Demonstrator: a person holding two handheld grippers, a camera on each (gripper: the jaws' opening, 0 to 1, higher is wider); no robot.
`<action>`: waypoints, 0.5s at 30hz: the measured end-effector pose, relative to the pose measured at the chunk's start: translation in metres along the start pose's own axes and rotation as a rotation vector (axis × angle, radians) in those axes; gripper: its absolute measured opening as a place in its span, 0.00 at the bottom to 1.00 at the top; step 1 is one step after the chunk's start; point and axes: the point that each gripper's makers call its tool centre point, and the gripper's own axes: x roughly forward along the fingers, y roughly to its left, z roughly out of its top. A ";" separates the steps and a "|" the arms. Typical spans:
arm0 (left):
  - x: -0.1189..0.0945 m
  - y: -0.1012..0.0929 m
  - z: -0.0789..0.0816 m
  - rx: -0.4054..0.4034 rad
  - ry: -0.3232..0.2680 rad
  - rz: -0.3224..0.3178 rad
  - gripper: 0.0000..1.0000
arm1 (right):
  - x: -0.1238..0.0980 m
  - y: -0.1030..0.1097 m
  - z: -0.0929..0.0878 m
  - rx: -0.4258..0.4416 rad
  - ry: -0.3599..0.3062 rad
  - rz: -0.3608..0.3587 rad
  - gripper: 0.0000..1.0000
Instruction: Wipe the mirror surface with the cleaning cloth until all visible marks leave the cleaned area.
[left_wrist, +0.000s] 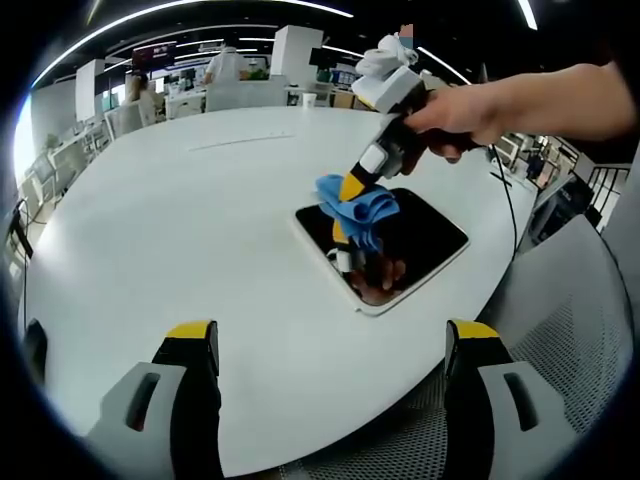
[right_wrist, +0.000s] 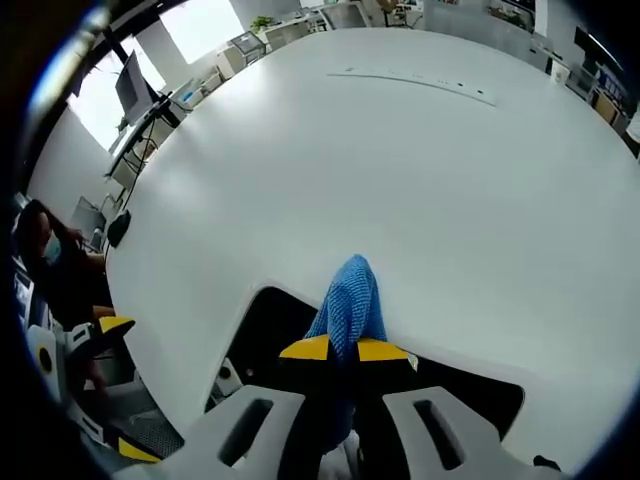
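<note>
- The right gripper is closing its two yellow-tipped jaws on the blue cleaning cloth; in the right gripper view the fabric is bunching up between and above the tips, with no gap showing.
- In the left gripper view the same gripper is pointing down at the mirror, and the cleaning cloth is pressing on the glass near the mirror's far-left part.
- A person's hand is holding the right gripper from above the mirror's far edge.
- The left gripper is hanging with its jaws standing wide apart and nothing between them, well back from the mirror's near corner.
- The mirror is lying flat on the white round table, near the table edge closest to the person; a mesh chair seat is showing just beyond that edge.
- The mirror surface is reflecting darkly, with the gripper and a hand mirrored near its near corner; marks on the glass are too small to make out, so the cleaned share cannot be confirmed.
- Judgement: wiping is under way, with cloth in contact. The mirror's right half and near corner are lying outside the cloth's present position and are probably awaiting passes; the final state cannot be certified yet.
</note>
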 end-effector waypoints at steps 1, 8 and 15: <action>0.000 0.000 0.000 0.000 0.001 0.000 0.92 | 0.001 -0.001 0.001 -0.002 0.000 -0.002 0.02; 0.001 0.001 -0.001 0.001 0.001 0.000 0.92 | 0.000 0.000 0.000 0.019 -0.005 -0.008 0.02; 0.001 0.001 -0.001 0.003 0.001 0.001 0.92 | -0.002 0.004 -0.005 0.015 0.001 -0.013 0.02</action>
